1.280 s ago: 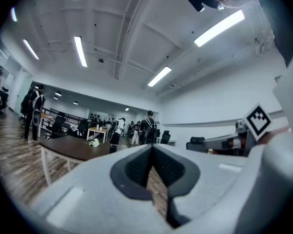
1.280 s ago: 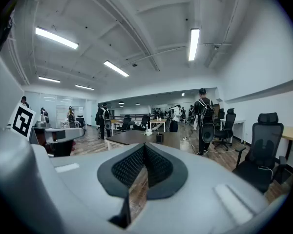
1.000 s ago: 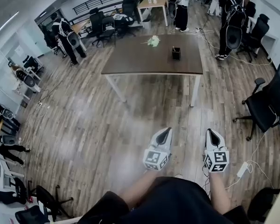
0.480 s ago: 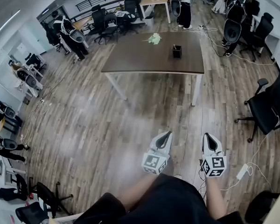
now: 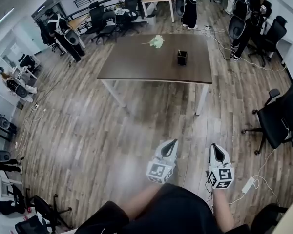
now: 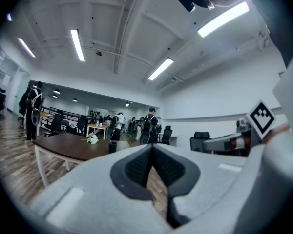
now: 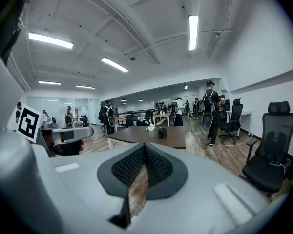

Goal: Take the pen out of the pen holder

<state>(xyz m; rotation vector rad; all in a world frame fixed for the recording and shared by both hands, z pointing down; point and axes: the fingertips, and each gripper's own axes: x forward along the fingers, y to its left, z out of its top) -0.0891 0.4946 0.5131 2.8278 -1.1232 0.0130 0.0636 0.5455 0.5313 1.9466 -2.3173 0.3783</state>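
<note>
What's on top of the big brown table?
A small black pen holder and a white-and-green flower bunch stand on the dark brown rectangular table, apart from each other. The holder's walls hide its inside, so no pen can be made out.

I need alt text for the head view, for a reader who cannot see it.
The left gripper and right gripper, both shut and empty, are held over a wooden floor, well short of a brown table carrying a black pen holder and white flowers. People and office chairs stand around.
</note>
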